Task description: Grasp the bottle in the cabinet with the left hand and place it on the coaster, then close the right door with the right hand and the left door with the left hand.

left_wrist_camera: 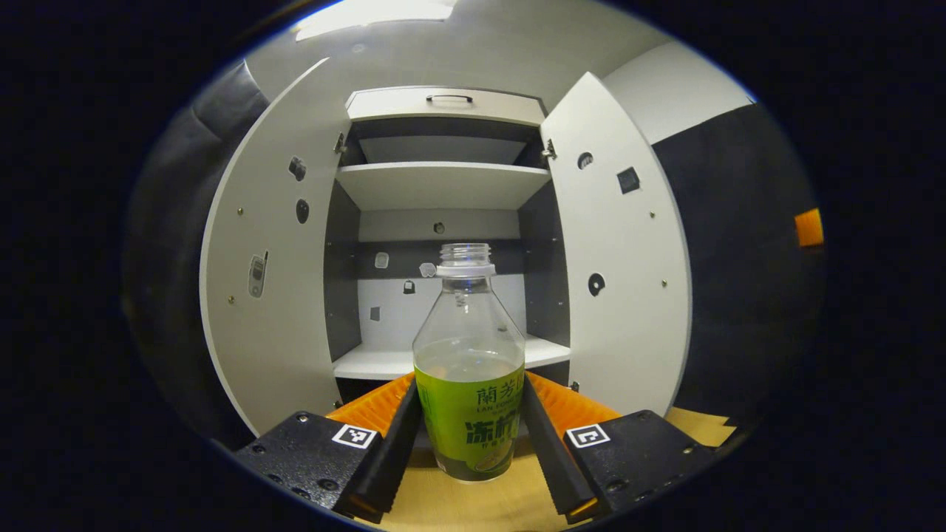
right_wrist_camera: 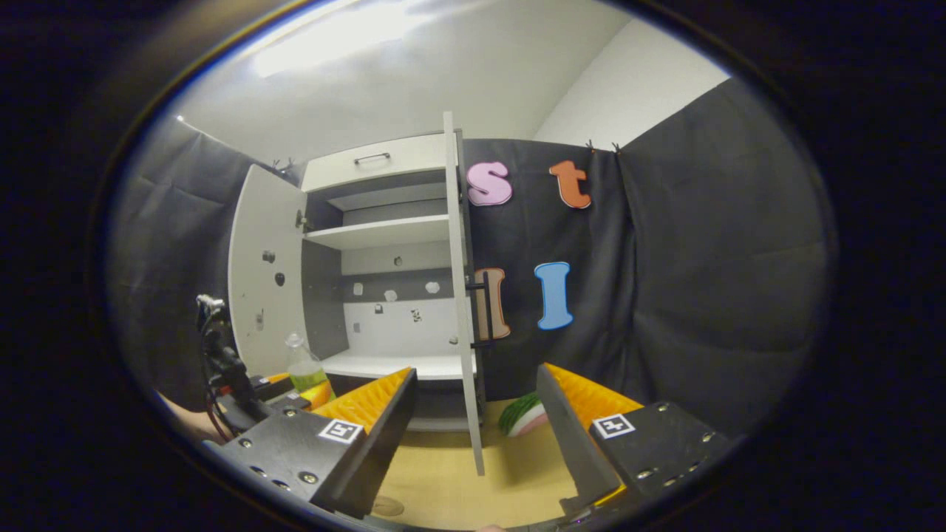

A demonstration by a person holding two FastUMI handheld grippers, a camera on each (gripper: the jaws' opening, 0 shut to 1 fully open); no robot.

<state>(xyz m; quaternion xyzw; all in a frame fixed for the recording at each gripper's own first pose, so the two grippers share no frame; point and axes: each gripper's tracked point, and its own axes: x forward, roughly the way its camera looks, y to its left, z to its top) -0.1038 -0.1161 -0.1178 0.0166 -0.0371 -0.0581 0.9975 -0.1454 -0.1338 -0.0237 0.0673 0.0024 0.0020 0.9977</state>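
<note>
Left gripper [left_wrist_camera: 471, 436] was clamped on the bottle [left_wrist_camera: 469, 369], both pads against its label, bottle upright over the wooden table [left_wrist_camera: 473, 506], out of the cabinet [left_wrist_camera: 443, 185]. Right gripper [right_wrist_camera: 473, 436] hung wide open, empty, facing the right door [right_wrist_camera: 462, 295] edge-on. Step looked like carry-to-coaster; coaster not identifiable. Next: lower the bottle, let go.

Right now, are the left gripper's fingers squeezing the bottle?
Touching. In the left gripper view, both fingers press against the bottle at its green label, with no gap on either side.
</note>
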